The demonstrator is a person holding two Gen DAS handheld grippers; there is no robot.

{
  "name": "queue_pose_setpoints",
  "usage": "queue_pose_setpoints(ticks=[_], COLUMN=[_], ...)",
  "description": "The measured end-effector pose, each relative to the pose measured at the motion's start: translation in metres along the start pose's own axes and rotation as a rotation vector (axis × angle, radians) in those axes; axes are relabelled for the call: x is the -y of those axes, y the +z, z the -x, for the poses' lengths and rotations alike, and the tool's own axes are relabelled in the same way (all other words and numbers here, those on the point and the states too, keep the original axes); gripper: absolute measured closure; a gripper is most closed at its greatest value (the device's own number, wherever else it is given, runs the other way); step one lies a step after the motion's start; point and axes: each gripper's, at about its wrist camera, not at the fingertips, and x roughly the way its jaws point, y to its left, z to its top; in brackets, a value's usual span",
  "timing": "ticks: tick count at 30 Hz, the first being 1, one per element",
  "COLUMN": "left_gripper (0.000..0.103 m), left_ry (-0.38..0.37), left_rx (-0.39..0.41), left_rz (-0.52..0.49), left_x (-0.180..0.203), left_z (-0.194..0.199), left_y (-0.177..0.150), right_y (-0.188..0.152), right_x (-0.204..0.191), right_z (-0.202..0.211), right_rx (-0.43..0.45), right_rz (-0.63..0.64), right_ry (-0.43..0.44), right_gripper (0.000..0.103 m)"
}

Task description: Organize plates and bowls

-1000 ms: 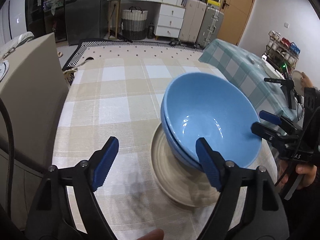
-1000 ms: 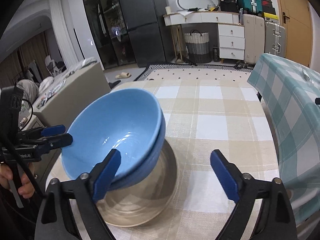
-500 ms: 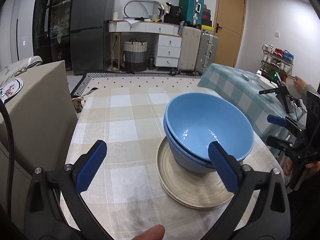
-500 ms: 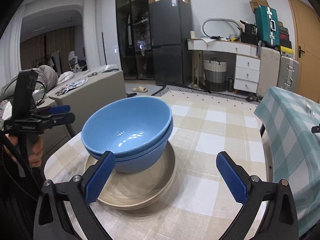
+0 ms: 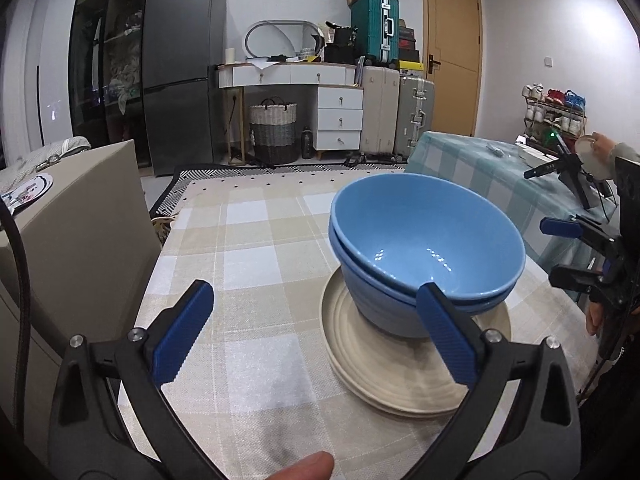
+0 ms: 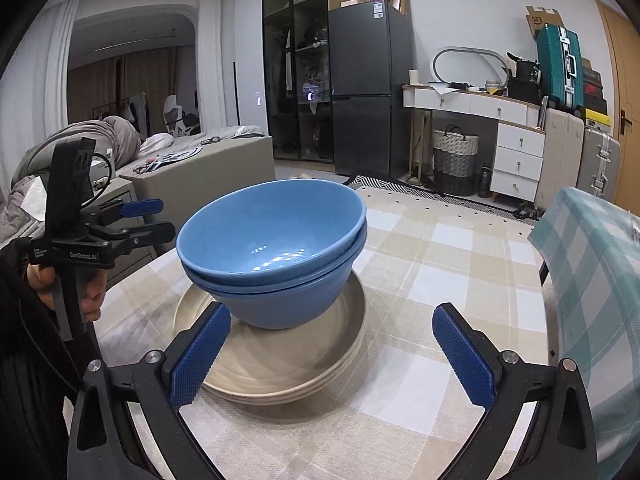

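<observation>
Here, two nested glossy blue ceramic bowls [image 5: 426, 248] atop my stack of round beige plates [image 6: 280, 364] on the checked-cloth bench [image 5: 248, 264], my left claw [image 5: 312, 336] wide and empty, my right claw [image 6: 330, 354] wide and empty.

tablecloth [image 5: 256, 264]: beige checked, covers table
fridge [image 6: 370, 88]: dark, back wall
basket [image 5: 273, 128]: woven, beside white drawers [image 5: 340, 118]
suitcase [image 5: 375, 26]: teal, on top

Dim, even indoor light, small ceiling-light glints inside the blue bowl [image 5: 430, 248], soft shadow on the tablecloth [image 5: 248, 264], sharp focus, strong fisheye bending, black vignetted corners.
</observation>
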Motion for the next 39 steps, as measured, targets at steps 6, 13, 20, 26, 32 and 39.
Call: queue_pose_setpoints(ticks=[6,13,20,26,32,39], left_gripper=[0.002,0.002,0.002,0.002,0.002,0.002], left_ry=[-0.020,-0.011,-0.029,-0.045,-0.045,-0.051], left_rx=[0.023,0.036,0.037,0.034,0.020,0.017], left_rz=[-0.004,-0.003,-0.021,-0.011,0.005,-0.005], left_x=[0.007,0.009,0.013,0.011,0.006,0.006], left_z=[-0.003,-0.003,0.000,0.006,0.010,0.014], left_y=[-0.004,-0.008,-0.009,-0.010,-0.012,-0.015], right_y=[-0.003,-0.007,-0.007,-0.008,-0.008,-0.008], right_x=[-0.007,-0.013,-0.015,-0.014,-0.014,-0.017], right_z=[-0.003,-0.009,-0.011,-0.011,-0.011,-0.008], right_rx=[-0.007,-0.021,-0.026,-0.032,-0.026,-0.015], right_rz=[0.026,0.041,0.046,0.045,0.047,0.051], right_ry=[0.016,0.024,0.035,0.036,0.033,0.034], right_gripper=[0.000,0.000,0.000,0.000,0.000,0.000])
